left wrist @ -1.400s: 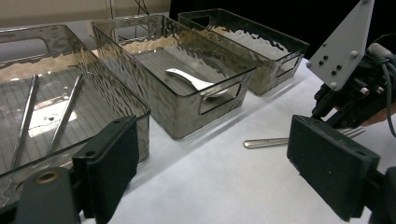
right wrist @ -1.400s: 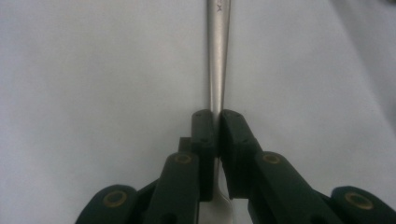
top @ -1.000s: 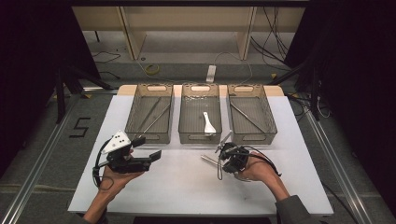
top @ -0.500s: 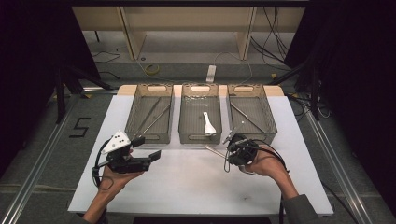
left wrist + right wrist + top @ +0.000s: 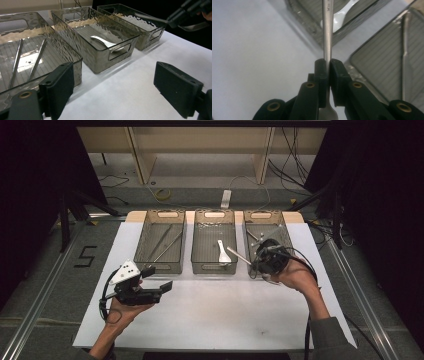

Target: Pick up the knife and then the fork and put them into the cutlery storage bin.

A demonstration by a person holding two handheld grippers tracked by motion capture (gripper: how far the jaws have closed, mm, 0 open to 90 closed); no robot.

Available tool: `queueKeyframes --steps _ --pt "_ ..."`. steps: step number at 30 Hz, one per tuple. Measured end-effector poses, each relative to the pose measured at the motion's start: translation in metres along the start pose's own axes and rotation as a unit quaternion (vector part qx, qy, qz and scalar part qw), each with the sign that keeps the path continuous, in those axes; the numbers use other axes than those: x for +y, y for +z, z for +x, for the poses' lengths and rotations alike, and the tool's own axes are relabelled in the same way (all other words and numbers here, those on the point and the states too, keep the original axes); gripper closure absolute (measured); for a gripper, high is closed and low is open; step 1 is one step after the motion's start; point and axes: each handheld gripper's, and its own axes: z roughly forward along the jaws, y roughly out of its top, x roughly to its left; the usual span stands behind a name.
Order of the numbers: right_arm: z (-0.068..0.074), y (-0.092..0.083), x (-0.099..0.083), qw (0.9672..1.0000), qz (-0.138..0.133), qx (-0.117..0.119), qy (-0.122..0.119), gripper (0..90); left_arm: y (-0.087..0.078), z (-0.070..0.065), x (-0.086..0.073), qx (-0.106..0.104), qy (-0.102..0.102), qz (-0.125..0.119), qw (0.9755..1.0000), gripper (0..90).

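White sheeting covers the desk point(image 5: 215, 315); dark curtains flank it, and a pale shelf unit point(image 5: 200, 145) with loose cables on the floor stands behind. Three clear ribbed bins sit side by side at the far edge. Left bin point(image 5: 161, 247) — two long thin metal utensils lying lengthwise. Middle bin point(image 5: 214, 247) — one white spoon point(image 5: 222, 253), bowl toward the near wall. Right bin point(image 5: 265, 237) — at least one metal utensil, seen in the right gripper view; type cannot be told.

Right gripper point(image 5: 267, 261) is held over the near end of the right bin, jaws clamped on a metal utensil handle point(image 5: 327, 32) pointing toward the middle bin. Left gripper point(image 5: 160, 290) hovers above the desk in front of the left bin, jaws wide apart, nothing between them.
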Motion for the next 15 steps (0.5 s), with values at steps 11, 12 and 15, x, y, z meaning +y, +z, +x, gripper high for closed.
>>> queueKeyframes --steps 11,12,15 --pt "-0.045 0.005 0.016 0.9978 -0.01 -0.035 0.055 85.0 0.0 0.0 0.0 -0.001 -0.001 -0.001 1.0 16.4" --pt "-0.048 0.005 0.017 0.9976 -0.009 -0.036 0.058 85.0 0.0 0.0 0.0 -0.001 -0.001 -0.001 1.0 16.4" --pt "-0.054 0.005 0.018 0.997 -0.01 -0.039 0.066 85.0 0.0 0.0 0.0 -0.001 -0.002 -0.002 1.0 16.4"
